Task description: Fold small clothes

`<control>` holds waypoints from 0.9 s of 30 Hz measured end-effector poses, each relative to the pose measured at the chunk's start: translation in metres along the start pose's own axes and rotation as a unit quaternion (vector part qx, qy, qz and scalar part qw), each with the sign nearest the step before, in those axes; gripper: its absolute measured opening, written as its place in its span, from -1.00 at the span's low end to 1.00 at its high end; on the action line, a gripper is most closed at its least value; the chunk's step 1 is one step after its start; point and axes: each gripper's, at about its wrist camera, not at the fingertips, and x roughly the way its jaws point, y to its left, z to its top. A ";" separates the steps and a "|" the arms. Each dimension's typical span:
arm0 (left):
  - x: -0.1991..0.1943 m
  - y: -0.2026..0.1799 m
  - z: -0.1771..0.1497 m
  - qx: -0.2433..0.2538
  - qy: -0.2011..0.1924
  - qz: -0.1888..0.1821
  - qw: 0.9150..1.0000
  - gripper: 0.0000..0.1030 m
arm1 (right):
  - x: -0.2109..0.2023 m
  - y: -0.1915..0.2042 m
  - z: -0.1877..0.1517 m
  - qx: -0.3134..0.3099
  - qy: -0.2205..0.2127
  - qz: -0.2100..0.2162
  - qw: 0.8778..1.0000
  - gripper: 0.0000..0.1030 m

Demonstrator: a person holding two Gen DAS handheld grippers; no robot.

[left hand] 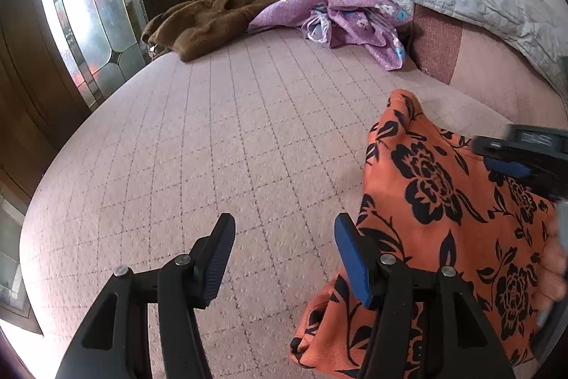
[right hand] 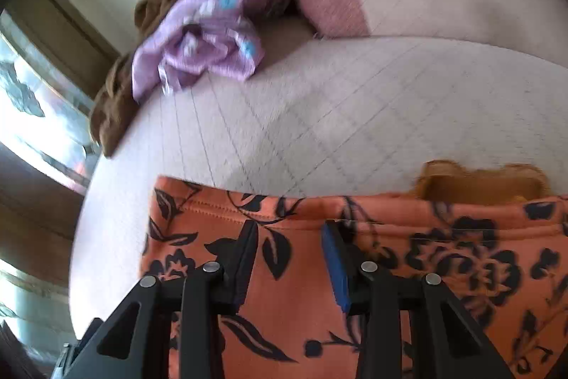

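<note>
While left gripper (left hand: 284, 258) gapes empty, right gripper (right hand: 289, 258) overhangs orange garment (right hand: 390, 272).

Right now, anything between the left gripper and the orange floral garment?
Nothing visible. The left gripper hangs open over bare bedspread, with the orange floral garment right beside its blue-padded finger. The brown garment and purple garment lie far off.

An orange garment (left hand: 436, 201) printed with black flowers lies on a pale pink bed cover (left hand: 213, 148) with a grid pattern, beside a brown garment (left hand: 230, 6) and purple floral cloth (left hand: 348, 13)
</note>
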 end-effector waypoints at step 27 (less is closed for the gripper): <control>-0.172 0.022 -0.125 0.151 -0.055 0.015 0.987 0.40 | -0.194 -0.127 -0.162 -0.001 -0.060 -0.047 0.997 -0.03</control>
